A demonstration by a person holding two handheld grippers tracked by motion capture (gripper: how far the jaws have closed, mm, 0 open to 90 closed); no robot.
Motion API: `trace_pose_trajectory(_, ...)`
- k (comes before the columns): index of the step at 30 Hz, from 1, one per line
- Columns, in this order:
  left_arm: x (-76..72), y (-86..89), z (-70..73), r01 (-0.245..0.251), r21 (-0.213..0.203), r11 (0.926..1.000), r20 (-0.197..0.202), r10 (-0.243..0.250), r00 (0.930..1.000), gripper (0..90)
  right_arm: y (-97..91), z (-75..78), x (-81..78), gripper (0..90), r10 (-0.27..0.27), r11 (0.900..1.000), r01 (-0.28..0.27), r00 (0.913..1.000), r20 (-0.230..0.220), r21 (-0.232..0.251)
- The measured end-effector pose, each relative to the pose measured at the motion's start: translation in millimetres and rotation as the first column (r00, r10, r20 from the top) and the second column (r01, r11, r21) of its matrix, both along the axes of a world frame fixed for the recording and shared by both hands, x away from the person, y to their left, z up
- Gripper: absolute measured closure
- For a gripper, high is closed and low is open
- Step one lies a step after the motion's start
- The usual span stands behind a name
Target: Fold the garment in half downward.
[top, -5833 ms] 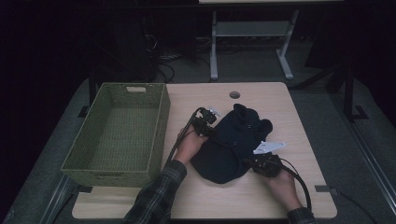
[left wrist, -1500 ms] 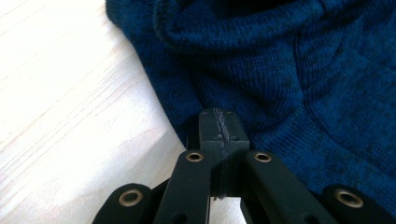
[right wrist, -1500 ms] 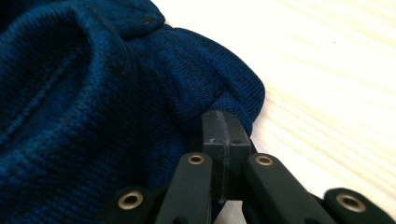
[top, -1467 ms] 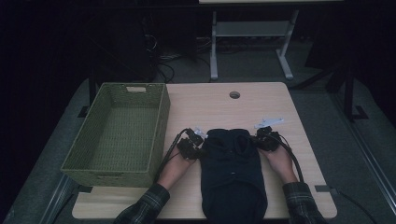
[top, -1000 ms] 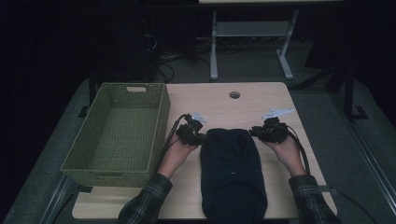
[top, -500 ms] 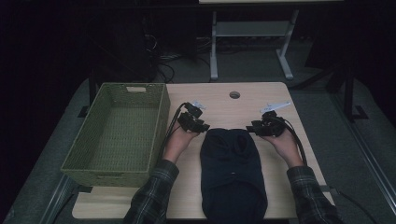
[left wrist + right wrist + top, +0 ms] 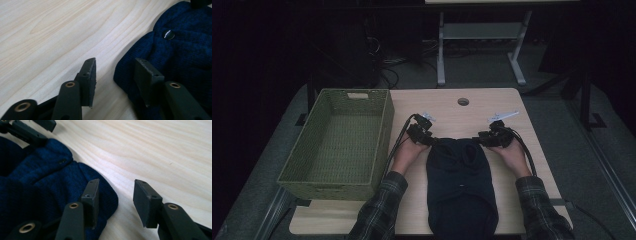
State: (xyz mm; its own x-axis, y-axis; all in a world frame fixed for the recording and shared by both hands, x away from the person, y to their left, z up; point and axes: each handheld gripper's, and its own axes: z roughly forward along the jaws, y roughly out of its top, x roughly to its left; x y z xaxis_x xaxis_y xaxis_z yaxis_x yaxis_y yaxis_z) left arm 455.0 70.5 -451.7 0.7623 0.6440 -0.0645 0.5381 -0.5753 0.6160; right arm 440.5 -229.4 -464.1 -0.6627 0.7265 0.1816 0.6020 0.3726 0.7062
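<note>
A dark blue knitted garment is lying flat on the pale wooden table, hanging over its near edge. The left gripper and right gripper are straddling its far corners, jaws having just been opening, pinching nothing. A green woven basket is sitting left. Beyond, dark floor and a metal stand.

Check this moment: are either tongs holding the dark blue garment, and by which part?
Nothing is held. The left tongs and right tongs, which have just been opening, stand open at the far corners of the dark blue garment, pads not pressing it.
</note>
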Motion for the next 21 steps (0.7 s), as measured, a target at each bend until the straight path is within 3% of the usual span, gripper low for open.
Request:
trace_pose_trajectory(4,-1.8,-1.1,-3.4,0.017,0.007,0.9998,0.014,-0.017,0.9998,52.4,1.5,-5.0,0.1,56.3,0.026,0.9996,-0.026,0.9995,-0.017,-0.011)
trace_pose_trajectory(7,-1.7,-0.1,-5.2,0.029,-0.011,0.9995,-0.003,-0.029,0.9996,56.4,1.6,-7.0,-1.4,57.2,0.022,0.9998,-0.022,0.9991,-0.037,-0.004)
trace_pose_trajectory(9,-1.7,-0.1,-5.5,0.046,-0.022,0.9987,-0.015,-0.046,0.9988,66.9,1.1,-8.3,-1.5,61.3,0.023,0.9996,-0.022,0.9984,-0.052,0.015)
trace_pose_trajectory(11,-2.5,-1.2,-5.6,0.059,-0.029,0.9979,-0.026,-0.06,0.9979,70.9,1.1,-8.9,-0.9,67.8,0.034,0.999,-0.032,0.9974,-0.064,0.032)
trace_pose_trajectory(15,-1.3,0.0,-6.9,0.05,-0.063,0.9968,-0.052,-0.053,0.9973,77.1,0.9,-9.8,-1.1,72.1,0.035,0.9982,-0.031,0.9958,-0.085,0.052)
trace_pose_trajectory(18,-0.4,1.5,-7.3,0.053,-0.073,0.996,-0.065,-0.057,0.9962,81.5,2.7,-8.9,-2.1,79.2,0.046,0.9978,-0.041,0.9952,-0.086,0.052)
trace_pose_trajectory(21,-1.9,-0.2,-6.2,0.065,-0.053,0.9965,-0.051,-0.068,0.9964,84.1,6.9,-6.7,-4.9,82.9,0.04,0.9991,-0.038,0.997,-0.066,0.019)
